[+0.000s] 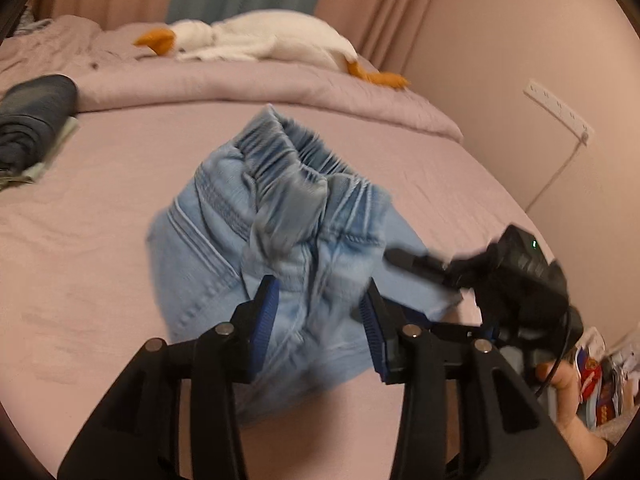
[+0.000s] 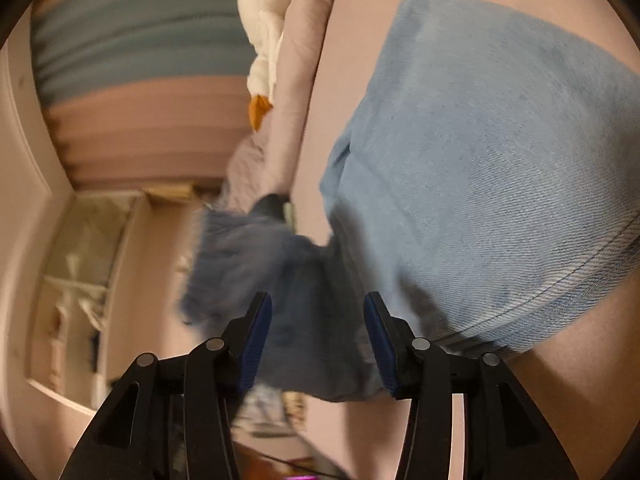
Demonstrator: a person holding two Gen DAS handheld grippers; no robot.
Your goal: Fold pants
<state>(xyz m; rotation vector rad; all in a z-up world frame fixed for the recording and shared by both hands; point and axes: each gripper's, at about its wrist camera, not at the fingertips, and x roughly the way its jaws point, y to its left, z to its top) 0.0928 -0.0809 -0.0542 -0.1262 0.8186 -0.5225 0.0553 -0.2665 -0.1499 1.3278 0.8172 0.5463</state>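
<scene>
The light blue denim pants [image 1: 276,240] lie bunched on the pink bed sheet [image 1: 100,220], elastic waistband toward the far side. My left gripper [image 1: 320,304] is open just above the near part of the pants, with denim showing between its blue pads. My right gripper shows in the left wrist view [image 1: 416,262] at the pants' right edge. In the right wrist view the right gripper [image 2: 318,320] is open, rolled sideways, with a frayed leg hem [image 2: 256,264] of the pants [image 2: 480,168] between and beyond its fingers.
A white plush goose [image 1: 260,40] lies on the folded pink quilt [image 1: 240,84] at the back. Dark folded clothes [image 1: 32,116] sit at the far left. A wall with a power strip [image 1: 560,112] is on the right. Clutter [image 1: 600,384] lies beside the bed's right edge.
</scene>
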